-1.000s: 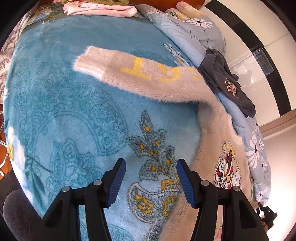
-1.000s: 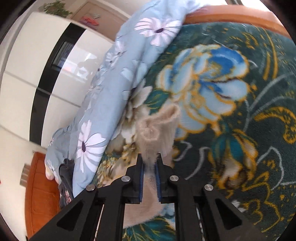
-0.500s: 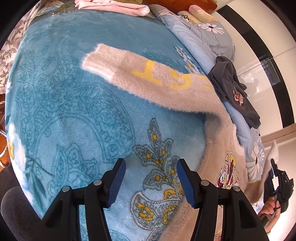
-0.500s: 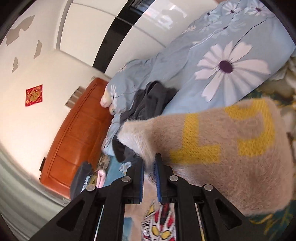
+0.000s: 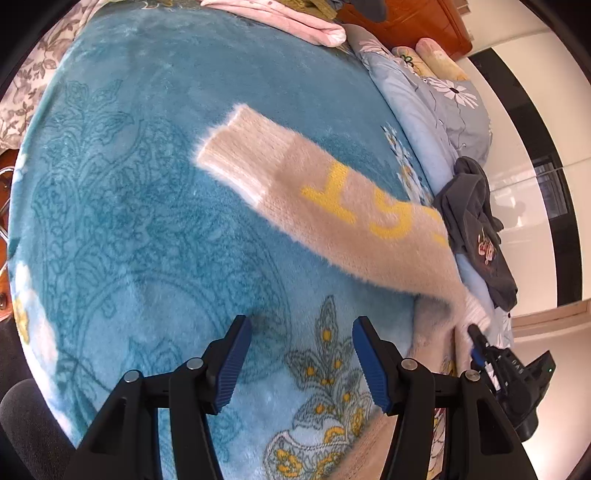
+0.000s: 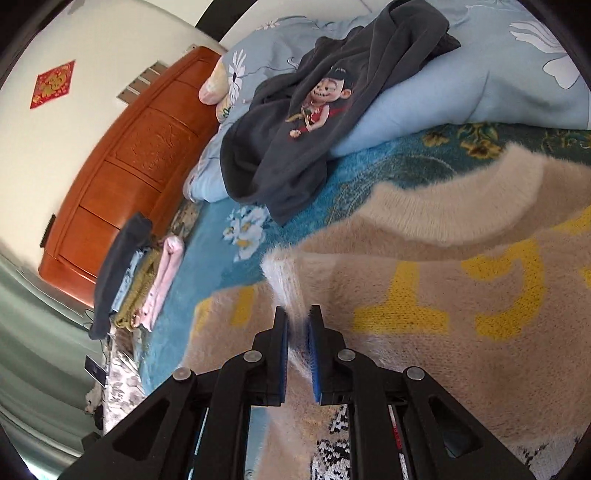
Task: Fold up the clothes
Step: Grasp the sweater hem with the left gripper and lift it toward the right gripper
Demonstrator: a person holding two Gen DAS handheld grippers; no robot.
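Since a moment ago our right gripper (image 6: 297, 325) has been carrying a fuzzy cuff inward over the body of the fluffy beige sweater with yellow lettering (image 6: 461, 332), which is lying on the teal floral plush blanket (image 5: 155, 229) covering the bed. The sweater's other sleeve (image 5: 314, 195) is stretching flat across the blanket. We are keeping the right fingers clamped on the cuff, while our left gripper (image 5: 301, 354) is hovering with fingers apart, holding nothing.

Ahead of your left tool (image 5: 301, 354) the blue blanket (image 5: 147, 184) lies bare. The sweater sleeve (image 5: 332, 199) crosses beyond it; a dark shirt (image 5: 476, 229) crowds the right edge, folded clothes (image 5: 280, 18) the far end.
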